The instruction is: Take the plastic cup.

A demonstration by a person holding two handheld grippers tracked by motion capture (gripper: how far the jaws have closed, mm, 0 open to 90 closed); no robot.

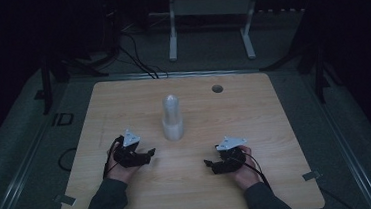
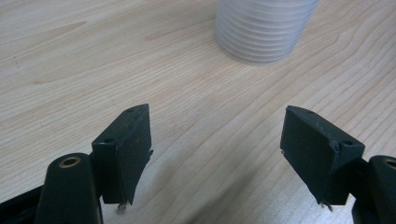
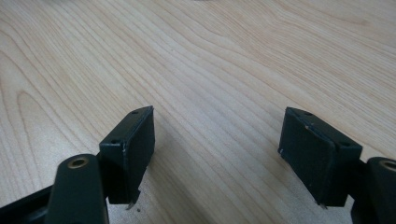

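Observation:
A stack of translucent white cups [image 1: 172,118] stands upright near the middle of the wooden table [image 1: 254,114]. My left gripper [image 1: 149,152] rests low on the table just left of and nearer than the stack, jaws open and empty. In the left gripper view the ribbed base of the cup stack [image 2: 264,29] sits ahead of my left gripper [image 2: 217,133], a short way off. My right gripper [image 1: 208,164] lies to the right and nearer the front edge, pointing left. In the right gripper view my right gripper [image 3: 217,133] stands open over bare wood.
A round cable hole [image 1: 217,88] is set in the table's far side. Beyond the table, a white metal frame [image 1: 209,17] and dark cables [image 1: 137,58] lie on the grey floor. The room is dim.

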